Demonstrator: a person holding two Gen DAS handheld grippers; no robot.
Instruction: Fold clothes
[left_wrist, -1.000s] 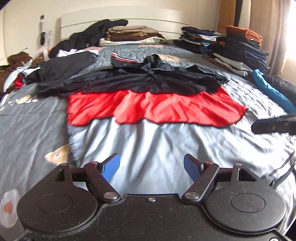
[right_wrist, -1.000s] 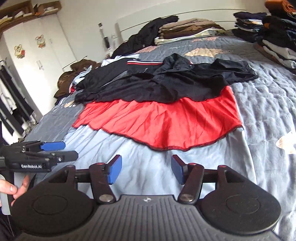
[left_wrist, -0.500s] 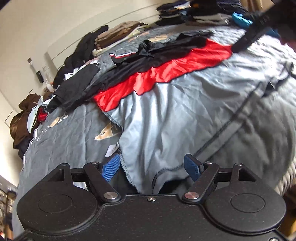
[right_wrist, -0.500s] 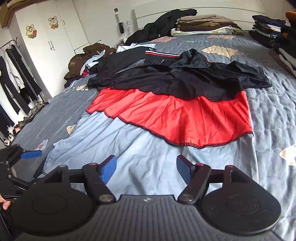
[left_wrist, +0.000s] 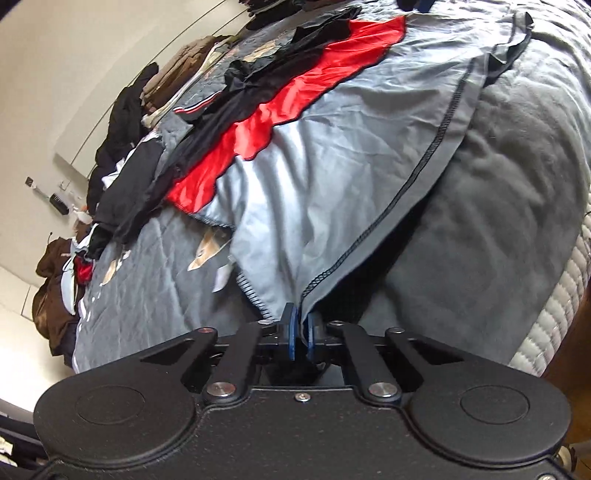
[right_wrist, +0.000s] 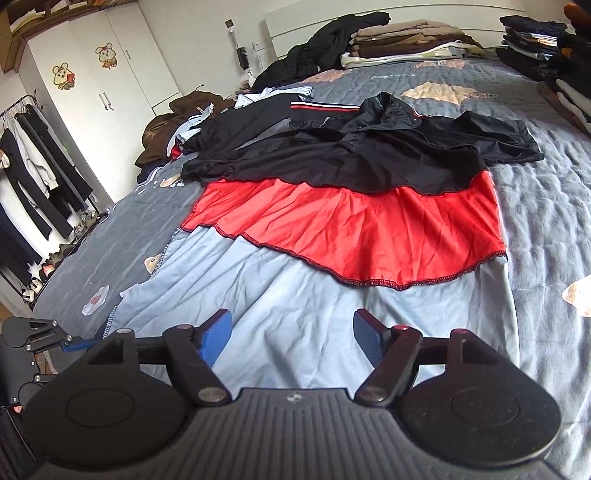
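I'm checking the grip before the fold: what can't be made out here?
- Left wrist view: how much light blue garment the left tongs pinch; the pads hide it.
- Right wrist view: the garment's near hem, behind the right tongs.
- Both views: the red garment's far part, under black clothes.

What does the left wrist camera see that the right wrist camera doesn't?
Only the left wrist view shows the left gripper pinching the corner of the light grey-blue garment and the white quilted mattress edge. Only the right wrist view shows the open right gripper, the white wardrobe with mouse stickers and the clothes rack. Both show the red garment and black jacket.
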